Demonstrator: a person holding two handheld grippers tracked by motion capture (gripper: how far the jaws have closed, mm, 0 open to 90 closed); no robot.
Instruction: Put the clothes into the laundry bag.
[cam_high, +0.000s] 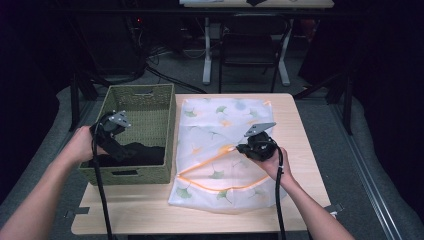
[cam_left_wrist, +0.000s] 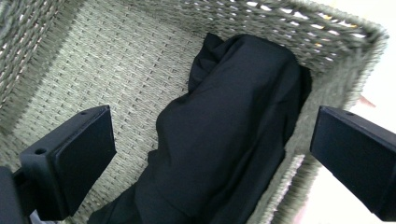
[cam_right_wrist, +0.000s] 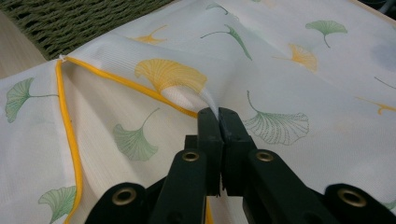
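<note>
A white mesh bag (cam_high: 220, 150) printed with green and yellow leaves lies flat on the wooden table, its yellow-trimmed mouth toward the near side. My right gripper (cam_high: 239, 148) is shut on the upper edge of that mouth (cam_right_wrist: 205, 105), lifting the fabric (cam_right_wrist: 289, 60) slightly. A black garment (cam_high: 134, 153) lies bunched in the near part of the green woven basket (cam_high: 145, 102). My left gripper (cam_high: 119, 150) hangs open inside the basket, its jaws spread wide over the garment (cam_left_wrist: 224, 140), one on each side, not touching it.
The basket (cam_left_wrist: 116, 60) stands at the table's left, right beside the bag. Bare wood (cam_high: 150, 210) runs along the near edge. Beyond the table stand a dark chair (cam_high: 250, 45) and white desk legs (cam_high: 207, 50), with cables on the floor.
</note>
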